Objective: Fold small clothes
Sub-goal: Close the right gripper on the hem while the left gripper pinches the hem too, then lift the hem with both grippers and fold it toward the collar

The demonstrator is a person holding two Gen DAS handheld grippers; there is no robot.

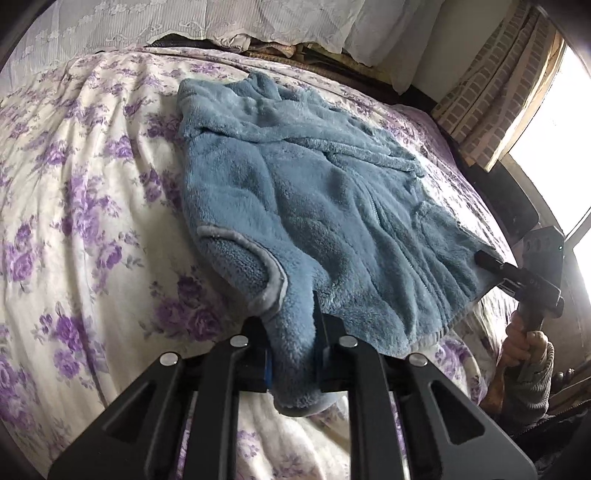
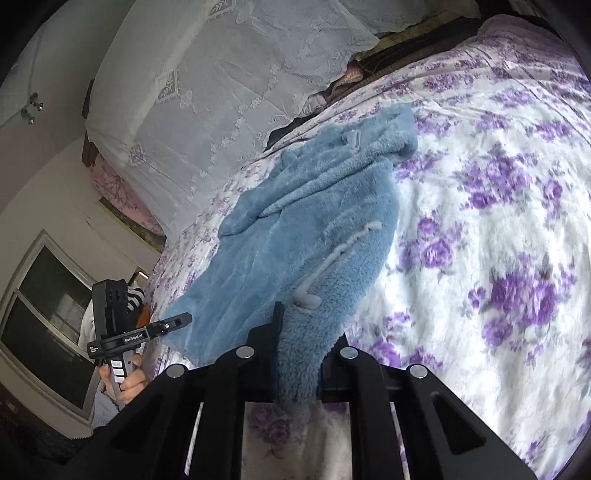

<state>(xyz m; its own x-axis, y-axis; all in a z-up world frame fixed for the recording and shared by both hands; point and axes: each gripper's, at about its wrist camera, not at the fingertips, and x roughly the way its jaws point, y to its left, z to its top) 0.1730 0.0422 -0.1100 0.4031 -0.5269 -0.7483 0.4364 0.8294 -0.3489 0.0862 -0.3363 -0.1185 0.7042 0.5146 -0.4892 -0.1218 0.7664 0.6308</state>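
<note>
A blue fleece jacket [image 1: 314,192] lies spread on the floral bedspread [image 1: 74,177], zip side up, hood end far from me. My left gripper [image 1: 291,332] is shut on the jacket's near bottom corner. My right gripper [image 2: 299,332] is shut on the jacket's [image 2: 306,221] other bottom corner. In the left wrist view the right gripper [image 1: 491,262] shows at the jacket's right edge. In the right wrist view the left gripper [image 2: 181,319] shows at the jacket's left edge. Both corners are slightly lifted.
The bedspread [image 2: 498,221] has white ground with purple flowers. White lace-covered pillows [image 1: 184,22] sit at the head of the bed. A curtain [image 1: 491,96] and bright window are at the right. A dark window [image 2: 48,317] is at the left of the right wrist view.
</note>
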